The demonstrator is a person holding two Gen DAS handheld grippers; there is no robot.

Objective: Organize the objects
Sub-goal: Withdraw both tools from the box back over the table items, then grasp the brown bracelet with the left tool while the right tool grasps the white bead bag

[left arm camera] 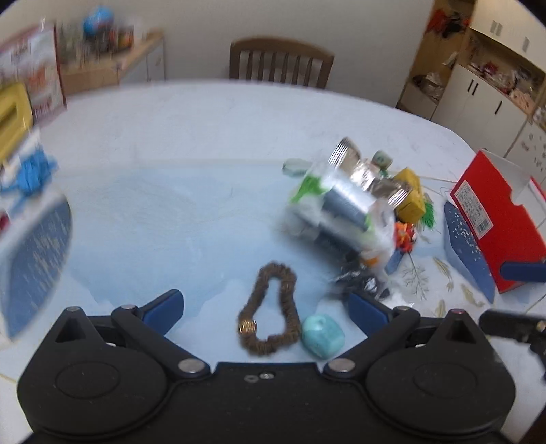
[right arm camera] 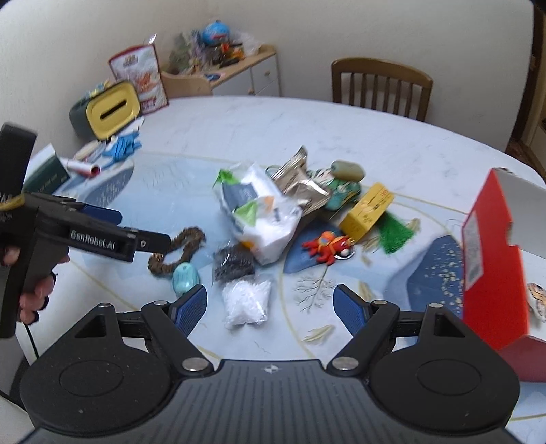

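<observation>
Since the left gripper hangs spread over the brown loop, lower squarely and pinch one side, sparing the teal stone, while the right gripper waits spread.

Worktop pale blue, leaf print. Box red. Carton yellow. Scrunchie brown. Stone turquoise. Crab toy orange-red. Claw pads blue.

A wooden chair stands at the far edge of the pale oval table, against a cream wall. A low cabinet fills the corner; white cupboards line the right.
</observation>
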